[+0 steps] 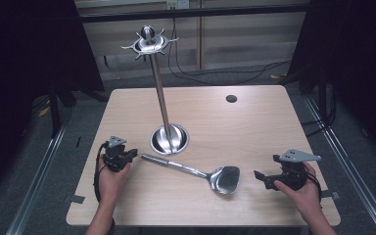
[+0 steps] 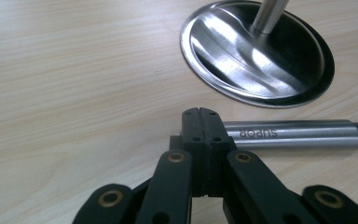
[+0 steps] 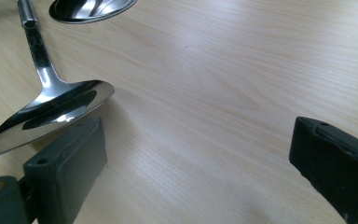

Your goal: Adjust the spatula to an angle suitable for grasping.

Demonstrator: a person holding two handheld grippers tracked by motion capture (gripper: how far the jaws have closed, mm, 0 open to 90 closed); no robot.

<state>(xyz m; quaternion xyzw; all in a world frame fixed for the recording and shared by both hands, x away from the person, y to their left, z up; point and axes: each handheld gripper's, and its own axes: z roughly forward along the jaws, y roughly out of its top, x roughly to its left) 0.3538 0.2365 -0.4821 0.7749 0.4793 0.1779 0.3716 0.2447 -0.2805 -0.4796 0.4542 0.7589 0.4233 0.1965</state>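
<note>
Steel spatula point(image 1: 196, 171) lying on tabletop point(image 1: 254, 127), at 6 o'clock of stand base point(image 1: 170, 139). Left gripper point(image 1: 130, 155) fingers pressing together, empty, beside handle end. Right gripper point(image 1: 260, 177) fingers gaping wide near blade.

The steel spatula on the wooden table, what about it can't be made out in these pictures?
- Left gripper view: the shiny steel spatula is cut off by the right edge, so its blade is missing; the shut left tool hides the handle's tip, so touch or grip cannot be told.
- Right gripper view: the blade runs off the left edge behind the open right tool's left pad.
- High view: the handle lettering is too small.
</note>
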